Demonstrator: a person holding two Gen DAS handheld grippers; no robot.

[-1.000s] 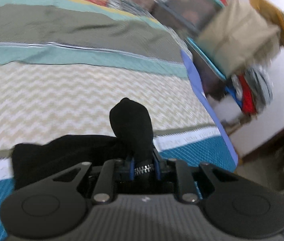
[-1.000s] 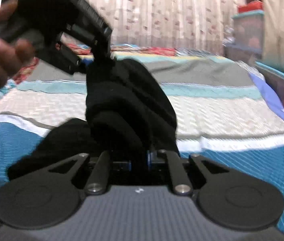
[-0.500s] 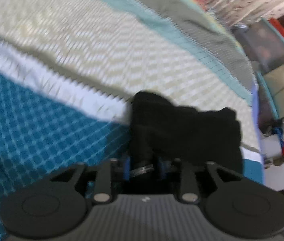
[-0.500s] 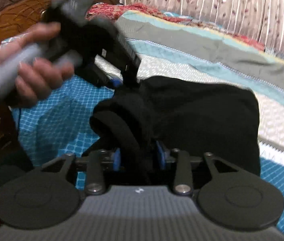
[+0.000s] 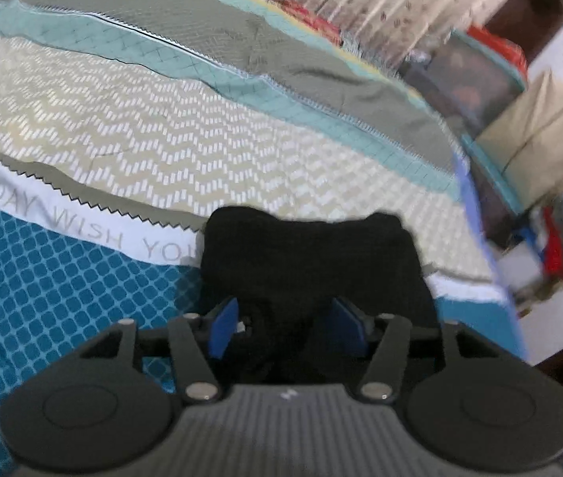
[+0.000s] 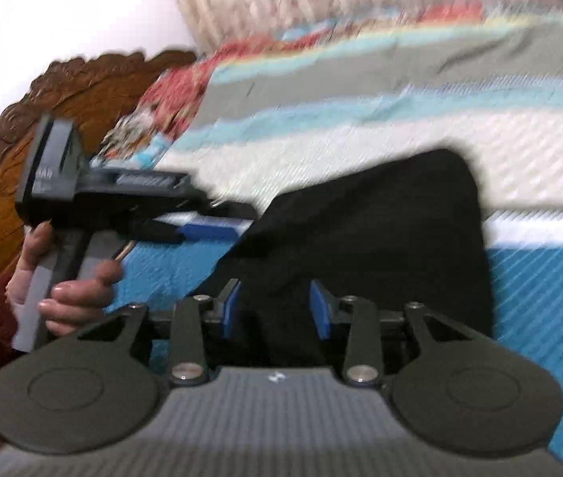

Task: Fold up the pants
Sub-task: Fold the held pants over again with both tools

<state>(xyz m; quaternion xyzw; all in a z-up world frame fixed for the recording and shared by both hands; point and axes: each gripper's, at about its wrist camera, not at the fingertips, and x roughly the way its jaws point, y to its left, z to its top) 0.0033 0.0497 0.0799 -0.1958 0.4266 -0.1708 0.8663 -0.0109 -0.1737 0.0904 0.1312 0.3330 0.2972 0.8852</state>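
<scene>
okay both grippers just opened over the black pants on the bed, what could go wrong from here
1. The pants still lie between the left gripper pads; pulling back could snag the cloth and undo the fold.
2. Same for the right gripper, whose open jaws straddle the fabric.
3. The bundle sits toward the bed's edge, so a tug that way might drag it off.

Black pants (image 6: 380, 230) between parted right tongs (image 6: 275, 310)

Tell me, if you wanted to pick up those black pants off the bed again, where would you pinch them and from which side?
Probably the near edge of the black pants, coming in low from the front. They lie folded in a flat, compact bundle on the bedspread, so only the edges give the fingers something to close on. The left gripper and right gripper both sit open at that near edge.
</scene>
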